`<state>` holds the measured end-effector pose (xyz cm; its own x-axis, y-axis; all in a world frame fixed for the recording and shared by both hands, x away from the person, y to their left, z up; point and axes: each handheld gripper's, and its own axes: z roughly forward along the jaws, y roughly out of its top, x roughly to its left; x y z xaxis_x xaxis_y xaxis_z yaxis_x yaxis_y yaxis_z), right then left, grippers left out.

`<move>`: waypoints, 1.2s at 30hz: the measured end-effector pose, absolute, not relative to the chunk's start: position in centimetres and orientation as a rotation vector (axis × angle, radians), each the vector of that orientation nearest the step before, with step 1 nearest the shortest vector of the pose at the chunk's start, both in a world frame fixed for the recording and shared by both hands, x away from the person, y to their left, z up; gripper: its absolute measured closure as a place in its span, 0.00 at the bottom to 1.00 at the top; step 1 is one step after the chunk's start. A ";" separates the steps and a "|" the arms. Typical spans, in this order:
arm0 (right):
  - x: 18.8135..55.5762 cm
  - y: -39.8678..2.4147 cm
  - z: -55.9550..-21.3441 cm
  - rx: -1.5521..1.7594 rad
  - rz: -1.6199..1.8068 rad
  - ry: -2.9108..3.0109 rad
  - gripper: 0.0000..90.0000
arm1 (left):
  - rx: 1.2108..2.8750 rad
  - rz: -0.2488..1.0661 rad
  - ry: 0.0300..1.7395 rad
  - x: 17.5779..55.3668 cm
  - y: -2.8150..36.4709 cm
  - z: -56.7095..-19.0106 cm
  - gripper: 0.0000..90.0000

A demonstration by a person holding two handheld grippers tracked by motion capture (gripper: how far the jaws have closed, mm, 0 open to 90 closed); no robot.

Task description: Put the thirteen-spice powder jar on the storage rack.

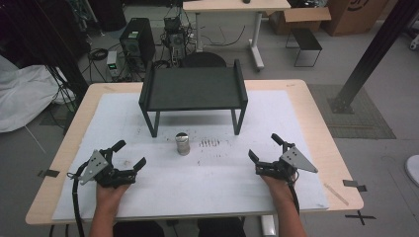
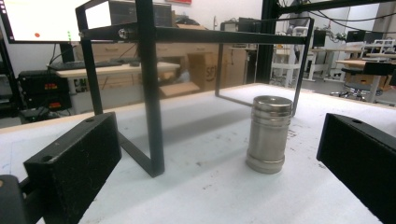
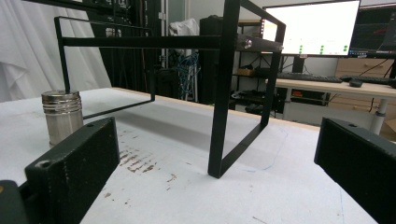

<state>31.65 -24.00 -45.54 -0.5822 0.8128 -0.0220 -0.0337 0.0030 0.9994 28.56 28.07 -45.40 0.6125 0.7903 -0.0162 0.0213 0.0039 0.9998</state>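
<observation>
Claws (image 1: 127, 154) (image 1: 265, 146) spread, canister (image 1: 183, 143) between.

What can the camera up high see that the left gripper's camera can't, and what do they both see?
The high view takes in both grippers, the left gripper and the right gripper, each open and resting on the white mat, with the person's hands behind them, plus the top of the black rack. The left gripper view adds a bright monitor and cardboard boxes far behind, seen under the rack. Both views share the upright metal canister, standing on the mat in front of the rack, nothing touching it.
</observation>
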 end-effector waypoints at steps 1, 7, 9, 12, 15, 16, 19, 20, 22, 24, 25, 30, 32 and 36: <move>31.6 -24.0 -45.5 0.812 1.653 1.630 0.00 | 1.457 0.694 0.729 28.6 28.1 -45.4 0.00; 31.6 -24.0 -45.5 0.811 1.654 1.628 0.00 | 1.457 0.694 0.729 28.6 28.1 -45.4 0.00; 31.7 -24.0 -45.5 0.813 1.655 1.630 0.00 | 1.459 0.694 0.729 28.6 28.1 -45.4 0.00; 31.6 -24.0 -45.6 0.813 1.656 1.628 0.00 | 1.458 0.698 0.728 28.6 28.0 -45.4 0.00; 31.6 -24.0 -45.5 0.812 1.656 1.629 0.00 | 1.460 0.694 0.731 28.6 28.0 -45.4 0.00; 31.6 -24.0 -45.5 0.812 1.657 1.628 0.00 | 1.461 0.696 0.730 28.6 28.0 -45.4 0.00; 31.6 -24.0 -45.6 0.811 1.657 1.627 0.00 | 1.465 0.696 0.732 28.6 28.0 -45.4 0.00; 31.6 -24.0 -45.5 0.811 1.657 1.627 0.00 | 1.464 0.695 0.733 28.6 28.0 -45.4 0.00; 31.6 -24.0 -45.5 0.811 1.657 1.627 0.00 | 1.458 0.694 0.741 28.6 28.1 -45.4 0.00; 31.6 -24.0 -45.5 0.810 1.658 1.627 0.00 | 1.450 0.702 0.749 28.6 28.1 -45.4 0.00; 31.6 -24.0 -45.5 0.810 1.658 1.626 0.00 | 1.448 0.703 0.752 28.6 28.1 -45.3 0.00; 31.6 -24.0 -45.6 0.807 1.661 1.626 0.00 | 1.460 0.697 0.773 28.8 28.0 -45.2 0.00; 31.6 -24.0 -45.6 0.808 1.662 1.626 0.00 | 1.464 0.695 0.771 28.8 28.0 -45.2 0.00; 31.6 -24.0 -45.5 0.810 1.662 1.627 0.00 | 1.474 0.680 0.760 28.9 27.7 -44.6 0.00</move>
